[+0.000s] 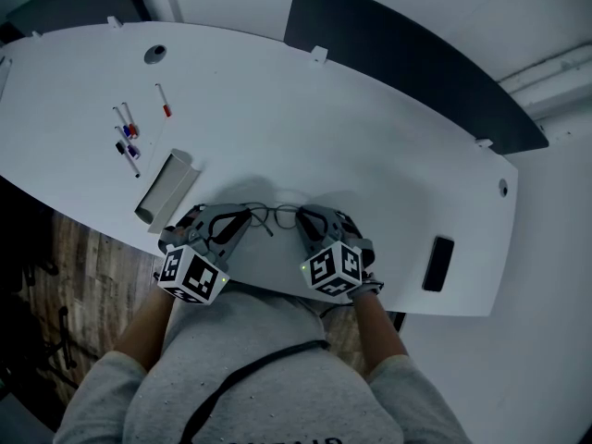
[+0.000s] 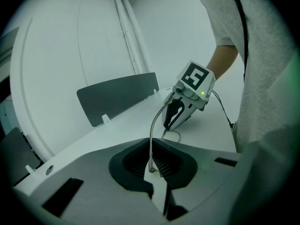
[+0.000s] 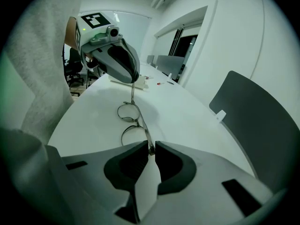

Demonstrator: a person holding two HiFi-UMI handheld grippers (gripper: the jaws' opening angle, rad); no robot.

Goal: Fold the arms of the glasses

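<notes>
The left gripper (image 2: pixel 151 165) has its fingers pinched on thin wire at one end of the glasses (image 3: pixel 138 123). The right gripper (image 3: pixel 151 150) has narrow fingers nipping the other end, at the worktop's (image 3: pixel 187 111) near edge. Best to hold one end still and swing an arm gently about its hinge, without twisting.

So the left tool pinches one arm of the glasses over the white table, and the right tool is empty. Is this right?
Not quite. The right tool is not empty: the right gripper view shows its jaws closed on the other end of the glasses. The rest holds: the left tool pinches one arm over the white table.
</notes>
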